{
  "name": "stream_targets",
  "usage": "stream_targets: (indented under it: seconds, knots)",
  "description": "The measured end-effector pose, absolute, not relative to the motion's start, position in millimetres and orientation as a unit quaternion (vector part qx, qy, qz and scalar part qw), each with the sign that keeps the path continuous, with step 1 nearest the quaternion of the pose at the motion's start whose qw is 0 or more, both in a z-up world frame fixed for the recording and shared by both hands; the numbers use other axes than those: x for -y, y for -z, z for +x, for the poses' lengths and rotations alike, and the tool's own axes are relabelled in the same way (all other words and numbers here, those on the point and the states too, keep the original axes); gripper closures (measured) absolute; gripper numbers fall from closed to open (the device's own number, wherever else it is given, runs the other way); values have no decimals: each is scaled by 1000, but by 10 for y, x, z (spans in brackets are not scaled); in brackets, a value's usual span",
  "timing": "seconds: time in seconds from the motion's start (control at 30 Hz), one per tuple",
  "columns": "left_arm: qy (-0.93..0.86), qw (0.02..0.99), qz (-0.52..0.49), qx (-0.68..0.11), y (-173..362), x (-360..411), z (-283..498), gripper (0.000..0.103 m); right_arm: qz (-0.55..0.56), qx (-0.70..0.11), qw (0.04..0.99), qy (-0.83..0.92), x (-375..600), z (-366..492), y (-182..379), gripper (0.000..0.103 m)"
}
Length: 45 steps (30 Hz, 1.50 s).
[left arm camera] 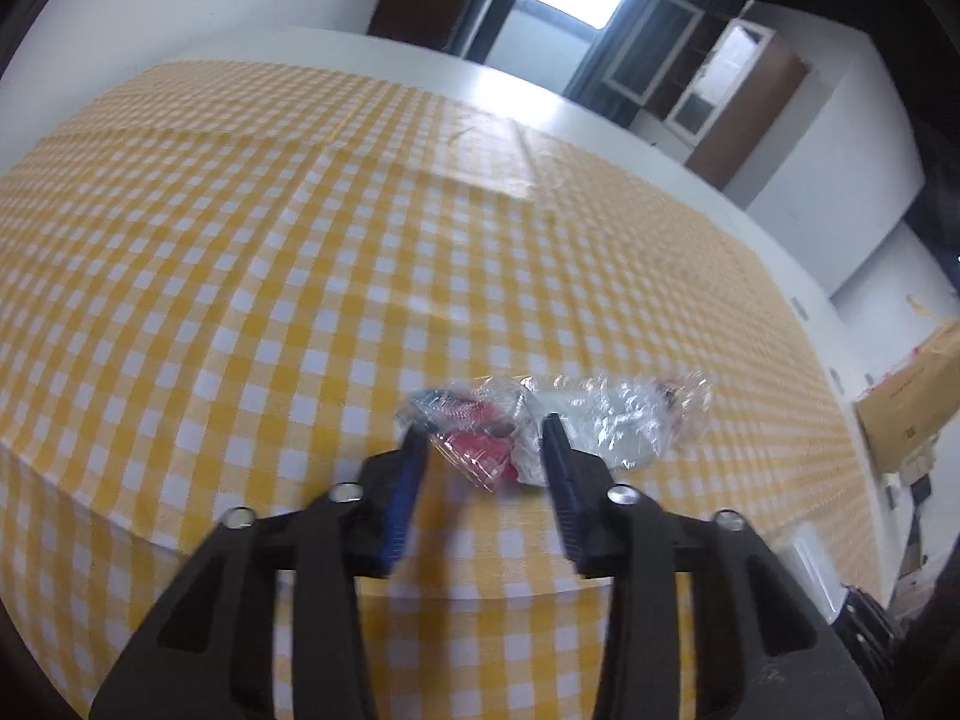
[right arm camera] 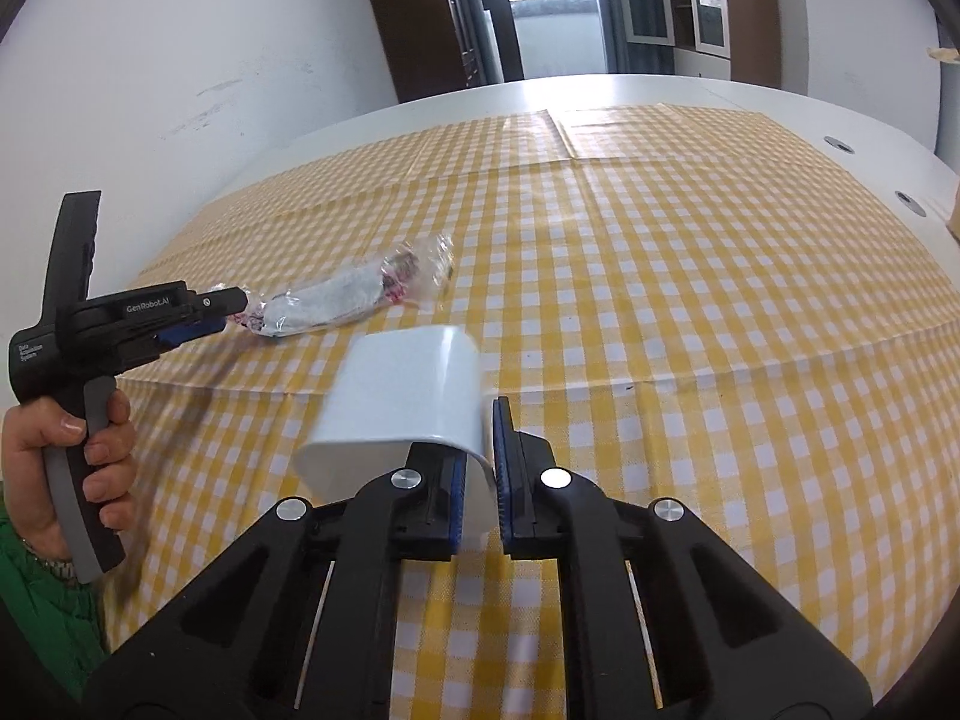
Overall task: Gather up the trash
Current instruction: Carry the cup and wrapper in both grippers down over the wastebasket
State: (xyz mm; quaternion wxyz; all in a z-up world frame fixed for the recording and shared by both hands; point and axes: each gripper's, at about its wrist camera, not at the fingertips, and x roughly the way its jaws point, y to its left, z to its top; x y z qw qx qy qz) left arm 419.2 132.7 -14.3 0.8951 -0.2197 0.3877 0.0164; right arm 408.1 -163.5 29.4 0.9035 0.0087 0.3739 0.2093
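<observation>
Fingers of the right gripper (right arm camera: 477, 468) clamped on the near wall of a white bin (right arm camera: 399, 405) — one blue pad inside the rim, the other outside, pressed tight against the thin plastic. Bin sits tilted on the worktop (right arm camera: 690, 312), open mouth toward the camera, its closed end pointing away.

Left gripper (left arm camera: 485, 438) fingers closed part way around the near end of a crumpled clear plastic wrapper (left arm camera: 558, 420); red and teal print shows through the film between the blue pads. From the left wrist view the pads flank the bunched plastic, and whether both actually press on it I cannot tell. In the right wrist view the same gripper (right arm camera: 231, 309) comes in from the left with its tip right at the wrapper's (right arm camera: 348, 297) end, the rest of the wrapper lying flat on the cloth and stretching away toward the middle of the table.

Wrapper lies near the bin, to its far left, not touching it.

Yellow-and-white checked cloth (left arm camera: 240, 276) covers the worktop, with fold creases across it — white table edge shows beyond. A hand (right arm camera: 72, 450) grips the left tool's handle, green sleeve (right arm camera: 42, 612) below it.
</observation>
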Motion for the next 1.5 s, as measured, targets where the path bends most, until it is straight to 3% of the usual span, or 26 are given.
stream_targets:
  seconds: [0.07, 0.37, 0.9, 1.5]
  knots:
    - [-18, 904, -204, -375, 85, -1285, 4158, 82, 5, -371, 904, -214, 1630, 4047, -299, 100]
    - [-13, 922, -199, -333, -93, -1225, 3834, 90, -3, -352, 909, -224, 1734, 3691, -360, 100]
    - [-3, 951, -194, -242, -710, -1141, 2211, 91, 4, -312, 917, -248, 2005, 2794, -547, 100]
    - [7, 961, -157, -226, -575, -747, 243, 91, 5, -274, 923, -269, 2436, 1425, -610, 100]
